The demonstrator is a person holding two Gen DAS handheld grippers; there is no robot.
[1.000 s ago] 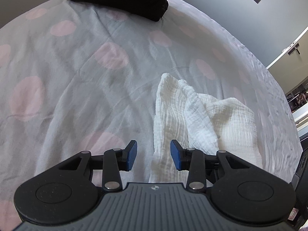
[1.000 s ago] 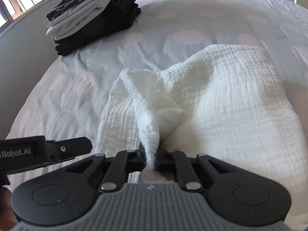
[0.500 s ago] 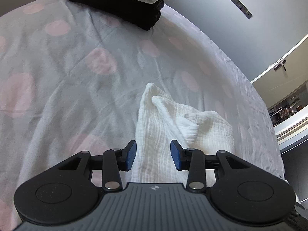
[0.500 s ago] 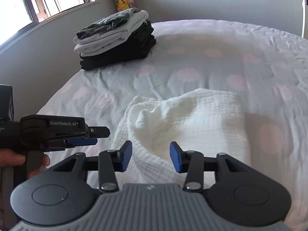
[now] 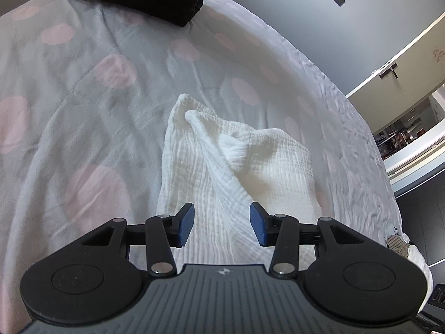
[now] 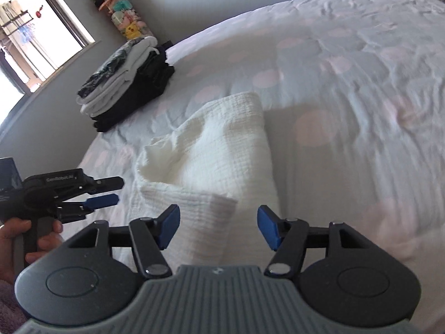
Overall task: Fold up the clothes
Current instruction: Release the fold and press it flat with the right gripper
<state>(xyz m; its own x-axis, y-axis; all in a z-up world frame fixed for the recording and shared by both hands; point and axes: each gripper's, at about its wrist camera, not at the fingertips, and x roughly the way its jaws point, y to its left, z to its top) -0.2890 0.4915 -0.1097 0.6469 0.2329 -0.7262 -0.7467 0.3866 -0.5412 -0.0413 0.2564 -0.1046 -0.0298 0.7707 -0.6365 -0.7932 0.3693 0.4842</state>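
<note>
Cloth, white and crinkled like muslin, lies partly folded on the bed, just ahead of both tools. By its look it is light, soft and limp: it will not hold a shape, will sag from any pinch, and the layers will likely slide on each other, though the crinkled weave should give the blue pads good bite. Nothing about it is fragile.

The left tool hovers above the near edge of the cloth with its jaws apart and nothing between the pads; they have just been opening a little further. The right tool is also empty, jaws spread wide, having just been opening, with the cloth's folded near flap below it and untouched. In the right view a hand holds the left tool at the cloth's left side.

One corner stands up in a loose peak and the top layer bulges, so the fold looks unfinished. Best holds, I judge, are corners or a doubled edge, pinched through all layers; a grip mid-panel would only bunch it. Two corners lifted together should keep the edge straight.

A stack of folded clothes sits well apart at the bed's far side.
</note>
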